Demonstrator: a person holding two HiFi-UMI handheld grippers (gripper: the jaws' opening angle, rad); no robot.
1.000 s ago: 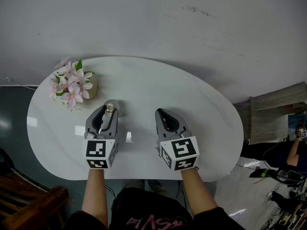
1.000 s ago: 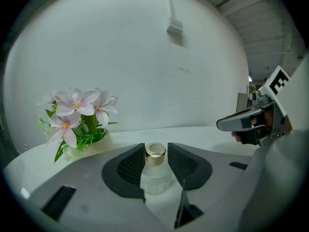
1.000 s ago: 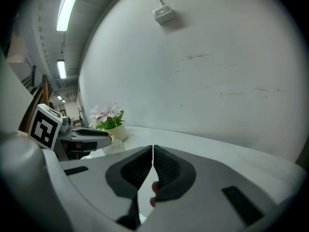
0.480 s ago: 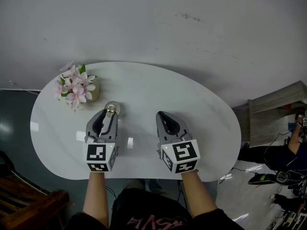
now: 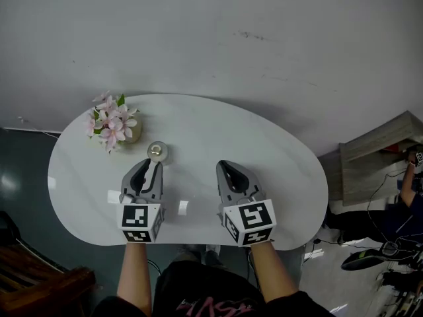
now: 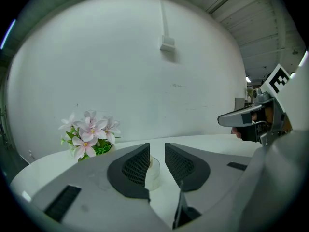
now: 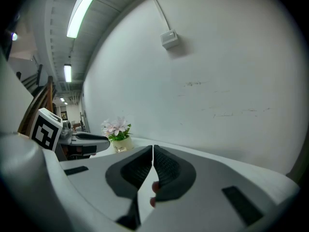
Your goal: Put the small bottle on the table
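The small clear bottle [image 5: 157, 152] with a metal cap stands upright on the white oval table [image 5: 277, 170]. My left gripper [image 5: 154, 165] hovers just behind it, tips a little short of it and not touching. Its jaws have just been closing but still stand open, with nothing between them. In the left gripper view the bottle [image 6: 153, 170] shows through the gap of the left gripper [image 6: 157, 151], beyond the tips. My right gripper [image 5: 225, 166] floats over the table's middle, shut and empty; the right gripper [image 7: 153, 149] shows its pads meeting.
A small pot of pink flowers [image 5: 112, 123] stands at the table's far left, beyond the bottle. A white wall rises behind the table. A wooden chair [image 5: 33, 289] sits at the lower left, and a cabinet [image 5: 377, 157] stands to the right.
My left gripper has drawn back off the bottle, which stays standing on the table. Both grippers have pulled toward me and risen, and the left jaws have narrowed.
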